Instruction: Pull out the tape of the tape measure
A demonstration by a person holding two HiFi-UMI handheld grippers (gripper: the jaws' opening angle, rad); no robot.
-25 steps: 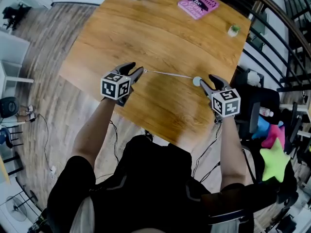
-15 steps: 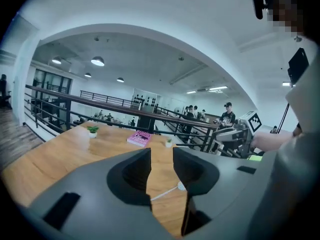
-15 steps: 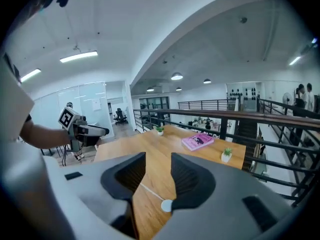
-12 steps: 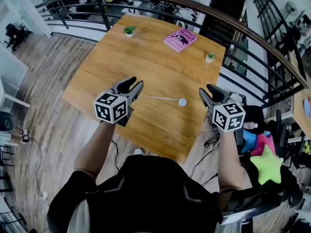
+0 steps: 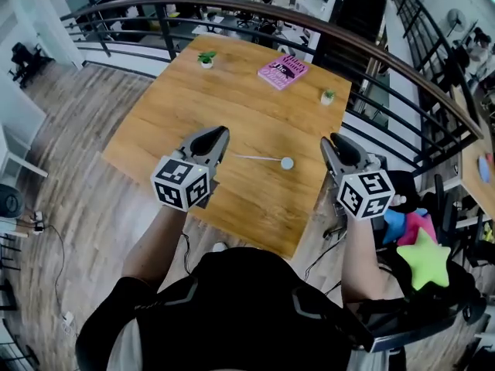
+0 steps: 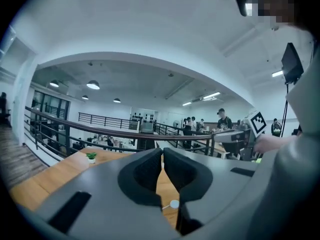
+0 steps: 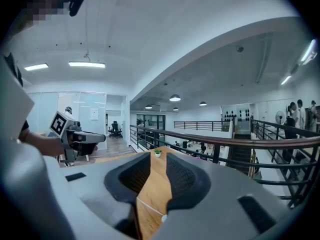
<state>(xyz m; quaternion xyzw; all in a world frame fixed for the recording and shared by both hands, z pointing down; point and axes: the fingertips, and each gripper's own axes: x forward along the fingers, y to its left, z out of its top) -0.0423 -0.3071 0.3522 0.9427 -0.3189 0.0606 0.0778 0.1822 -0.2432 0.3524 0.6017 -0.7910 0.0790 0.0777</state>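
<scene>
The tape measure (image 5: 287,163), a small round pale case, lies on the wooden counter (image 5: 255,118) in the head view, toward the near right part of the top. Its tape (image 5: 254,158) is drawn out in a thin line toward the left and lies flat on the wood. The left tongs (image 5: 222,132) are held up over the near left part of the counter, apart from the free end of the tape. In the left gripper view these tongs (image 6: 163,154) are clenched, the tips all but meeting. They have just been closing, with nothing between them, and the tape measure (image 6: 174,204) shows low down, beneath the jaws. The right tongs (image 5: 328,140) hang by the counter's right edge, just beside the case but not touching it. In the right gripper view these tongs (image 7: 158,156) stand released, with a clear gap through which the bare wood shows. They too have just been closing, and they grip nothing. The tape measure (image 7: 163,219) peeps out at the foot of that gap. At the far side of the counter lie a pink book (image 5: 282,71), a potted plant (image 5: 206,58) toward the left corner and a second potted plant (image 5: 328,97) toward the right edge. A dark railing (image 5: 255,10) curves round behind the counter.
</scene>
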